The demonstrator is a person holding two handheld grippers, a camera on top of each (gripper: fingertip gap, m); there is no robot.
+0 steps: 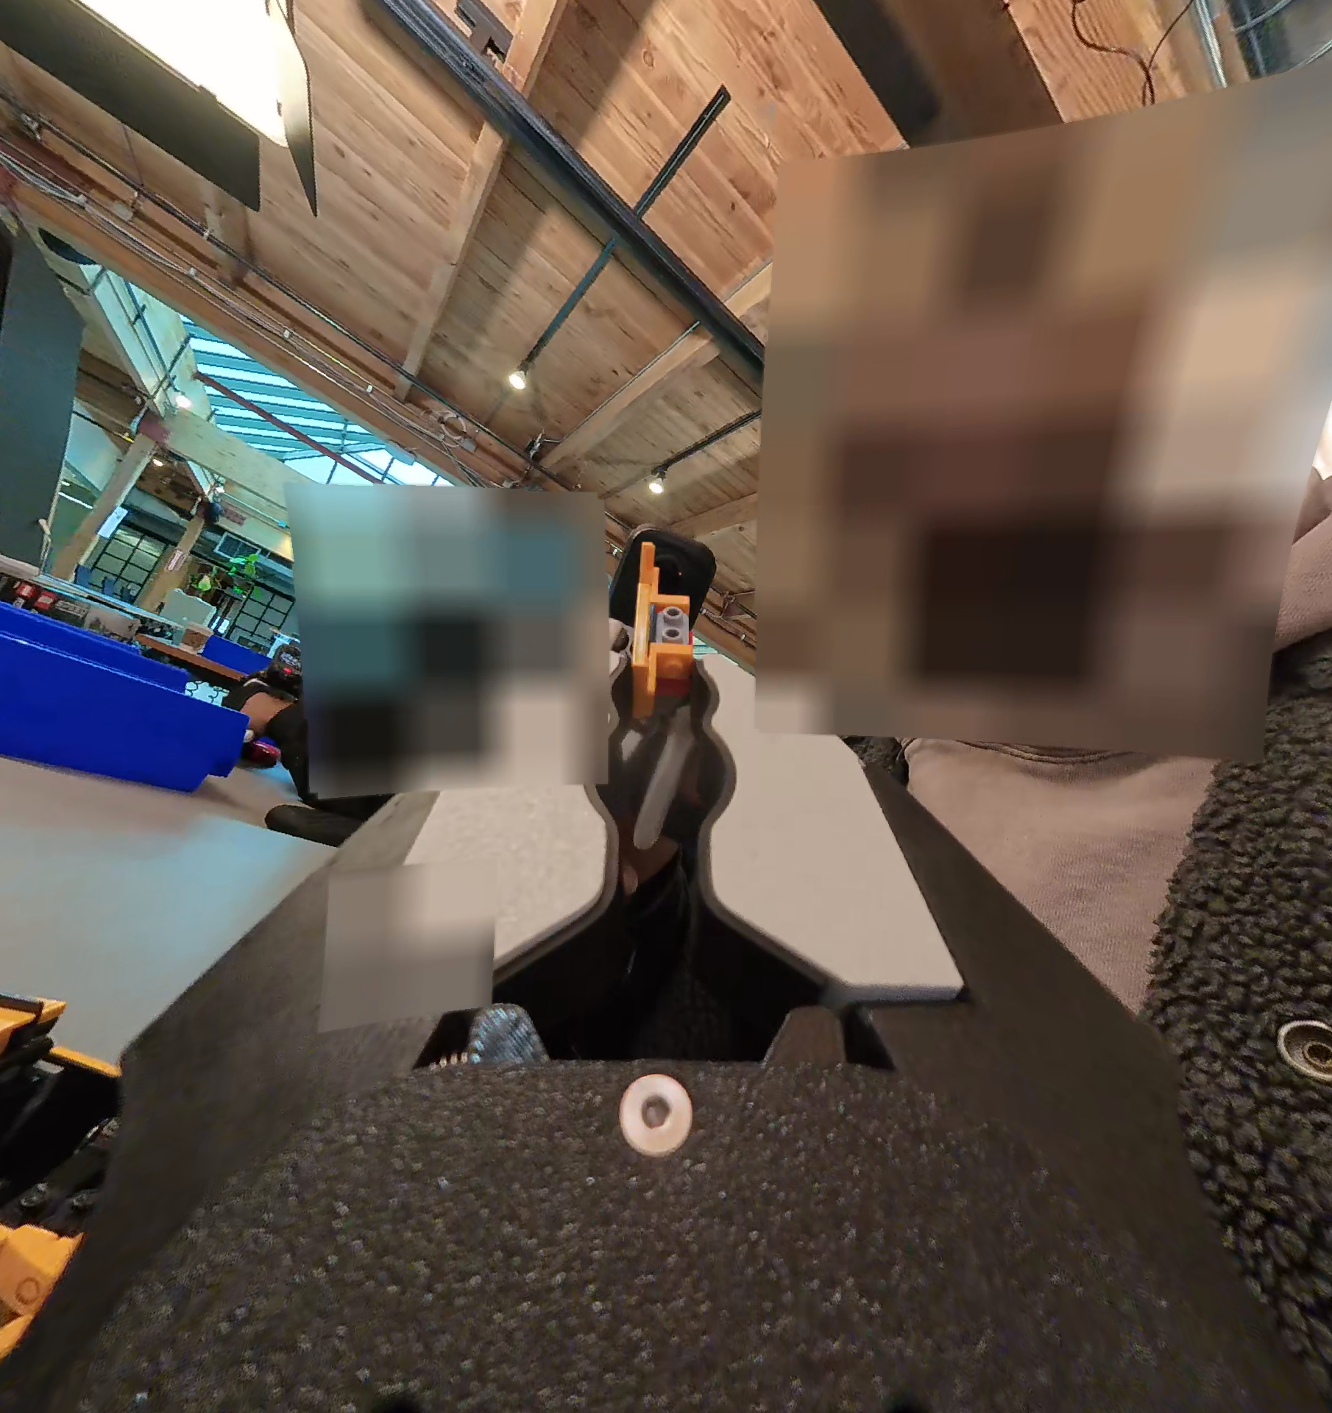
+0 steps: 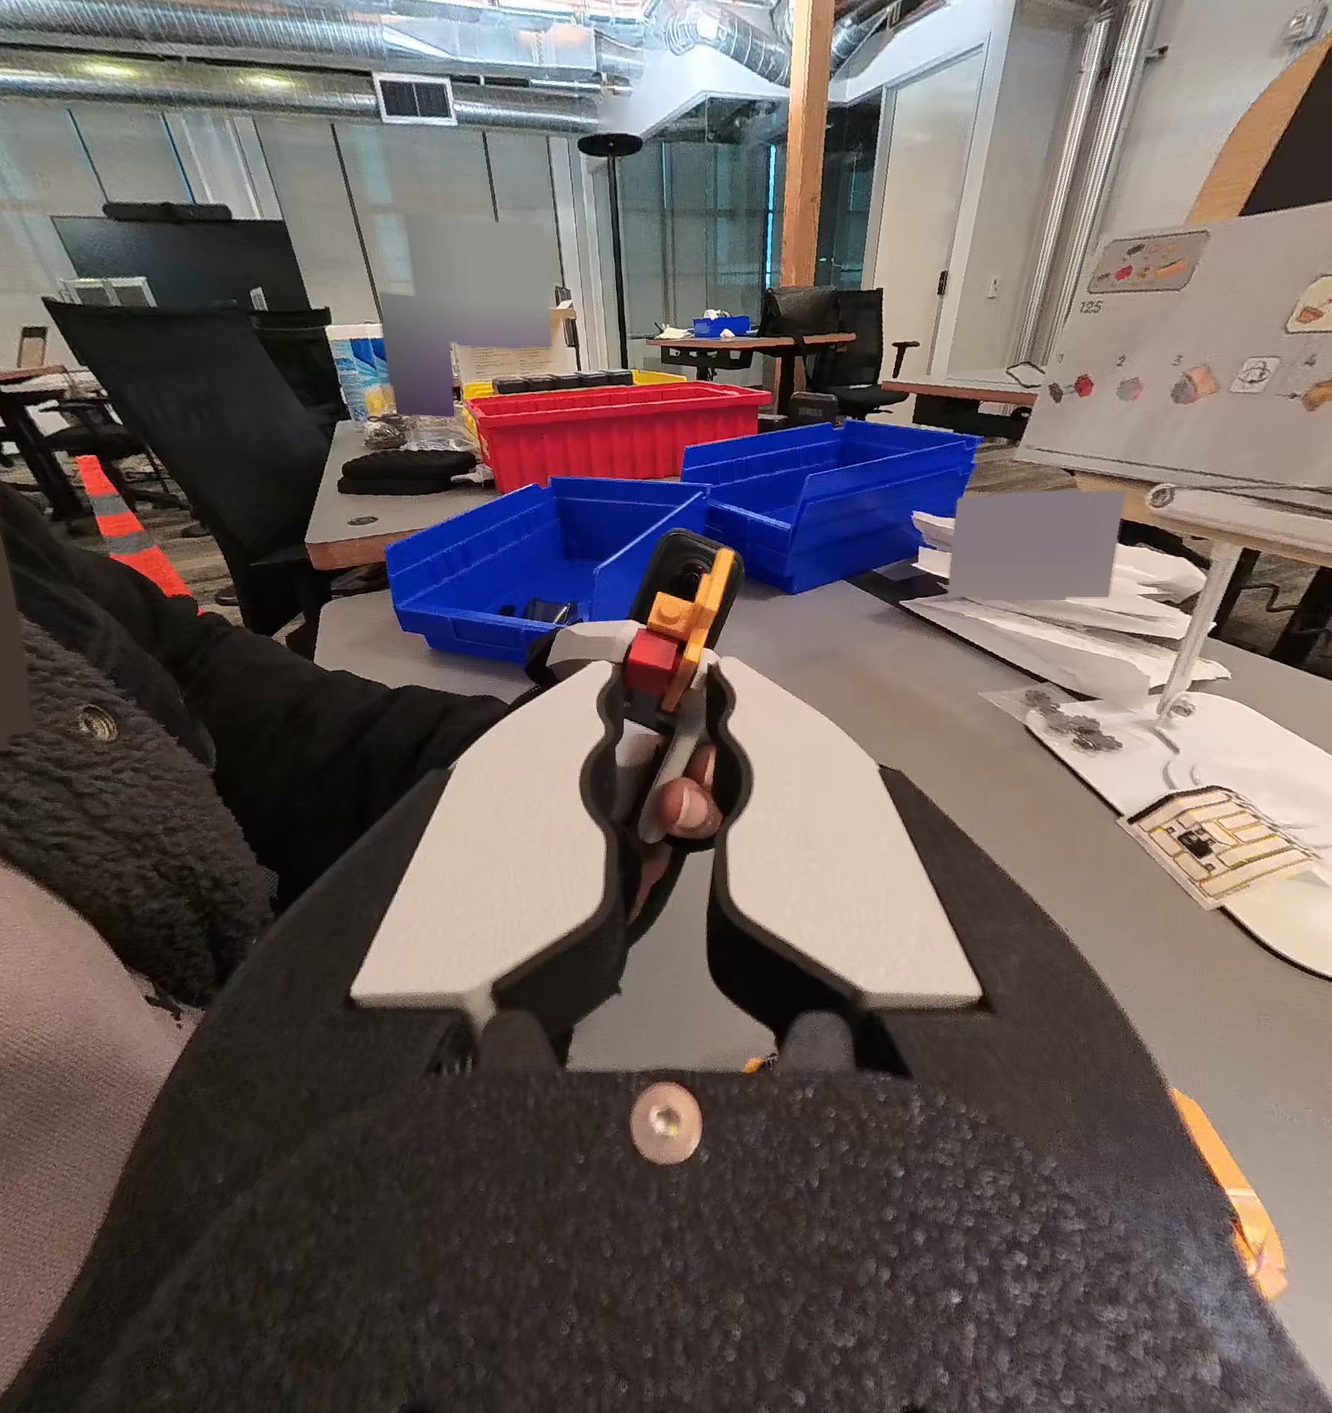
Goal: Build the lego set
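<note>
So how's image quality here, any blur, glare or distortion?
Left wrist view: blown-out ceiling light, smeared lower-left corner, lego piece fairly sharp. Right wrist view: evenly lit, lego piece crisp, fisheye bends the table edges.

Bright, even indoor light; skylight [image 1: 281,413] and ceiling spotlights [image 1: 518,378] overhead. Soft shadows. Strong fisheye bending at edges. Lower-left corner of left wrist view motion-blurred.

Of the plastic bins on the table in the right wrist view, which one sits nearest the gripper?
The divided blue bin, just behind the right gripper. The second blue bin sits farther right, and the red bin lies behind both.
</note>
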